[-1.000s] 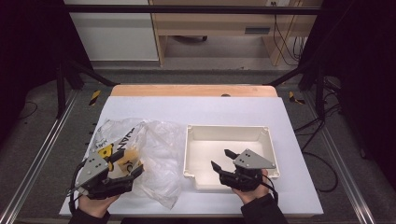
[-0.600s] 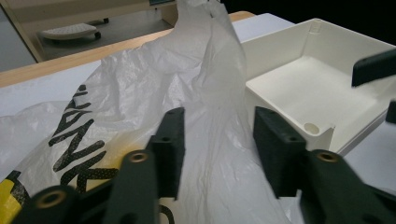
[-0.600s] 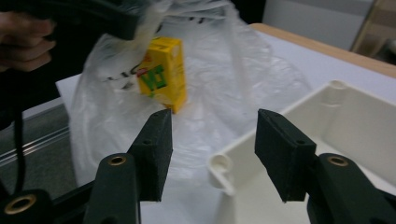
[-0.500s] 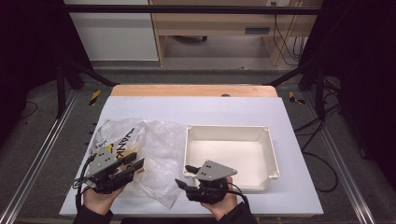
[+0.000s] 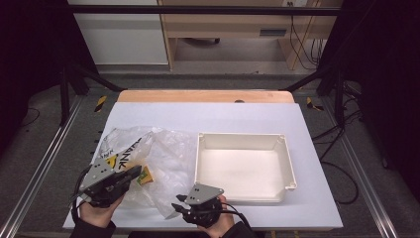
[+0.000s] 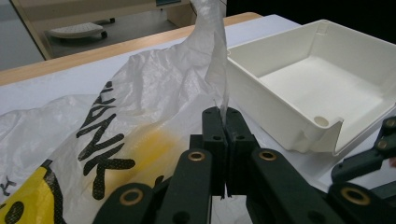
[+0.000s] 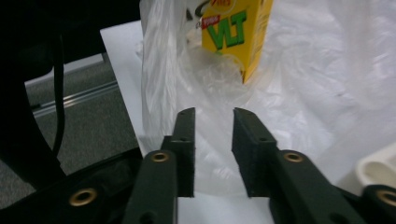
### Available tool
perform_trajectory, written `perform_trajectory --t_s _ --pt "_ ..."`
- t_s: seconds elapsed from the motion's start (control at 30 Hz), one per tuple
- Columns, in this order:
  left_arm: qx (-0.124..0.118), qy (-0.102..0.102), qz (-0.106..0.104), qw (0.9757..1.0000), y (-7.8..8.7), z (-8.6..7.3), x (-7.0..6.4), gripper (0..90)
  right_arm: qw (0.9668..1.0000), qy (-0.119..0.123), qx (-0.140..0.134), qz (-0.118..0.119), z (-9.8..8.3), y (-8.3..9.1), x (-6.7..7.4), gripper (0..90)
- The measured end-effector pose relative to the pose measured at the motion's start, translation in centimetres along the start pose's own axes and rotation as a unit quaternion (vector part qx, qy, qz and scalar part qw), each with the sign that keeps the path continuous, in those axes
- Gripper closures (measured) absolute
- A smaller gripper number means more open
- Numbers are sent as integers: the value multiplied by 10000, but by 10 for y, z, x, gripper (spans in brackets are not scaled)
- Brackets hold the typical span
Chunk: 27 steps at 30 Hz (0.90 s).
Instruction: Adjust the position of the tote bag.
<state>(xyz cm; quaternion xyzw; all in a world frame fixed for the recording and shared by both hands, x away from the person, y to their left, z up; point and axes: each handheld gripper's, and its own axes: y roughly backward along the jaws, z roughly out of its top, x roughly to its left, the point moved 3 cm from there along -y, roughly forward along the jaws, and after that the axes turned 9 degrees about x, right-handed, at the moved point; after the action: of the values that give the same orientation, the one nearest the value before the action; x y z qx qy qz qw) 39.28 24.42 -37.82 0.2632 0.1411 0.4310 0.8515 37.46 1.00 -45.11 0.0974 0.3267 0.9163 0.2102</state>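
High view: crumpled clear plastic bag (image 5: 148, 163) spread on the left half of the white table (image 5: 317, 198), just beside an empty white tray (image 5: 287, 163); yellow drink carton (image 5: 144, 174) inside the bag; left hand-held gripper (image 5: 132, 172) at the bag's near edge, right hand-held gripper (image 5: 179, 204) at its near corner. Left gripper view: jaws clenched on a thin fold of the film, drawn up in a taut peak; bag (image 6: 140, 107) printed in black and yellow, tray (image 6: 317, 88) close behind. Right gripper view: jaws just closing yet apart, loose film (image 7: 212, 154) between, pads not pressing; carton (image 7: 236, 32) upright beyond. Likely light, limp, slippery; best pinched at the rim.
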Motion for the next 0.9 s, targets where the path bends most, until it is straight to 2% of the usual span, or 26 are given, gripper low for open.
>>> perform_trajectory --t_s 0.17,0.33,0.5,0.67,0.9 --pt "-77 53 73 9999 11 -5 8 890 9998 18 166 147 -4 -18 4 896" --pt "-173 239 173 9994 23 -12 21 891 9994 125 302 136 -4 -33 9 900" --pt "-117 360 439 9983 25 -22 36 891 9989 171 430 121 -5 -43 10 900" --pt "-51 634 575 9963 25 -34 54 891 9988 171 463 61 -3 -48 7 900" --pt "-30 825 787 9935 31 -45 72 891 9985 155 533 -28 -1 -56 3 900"
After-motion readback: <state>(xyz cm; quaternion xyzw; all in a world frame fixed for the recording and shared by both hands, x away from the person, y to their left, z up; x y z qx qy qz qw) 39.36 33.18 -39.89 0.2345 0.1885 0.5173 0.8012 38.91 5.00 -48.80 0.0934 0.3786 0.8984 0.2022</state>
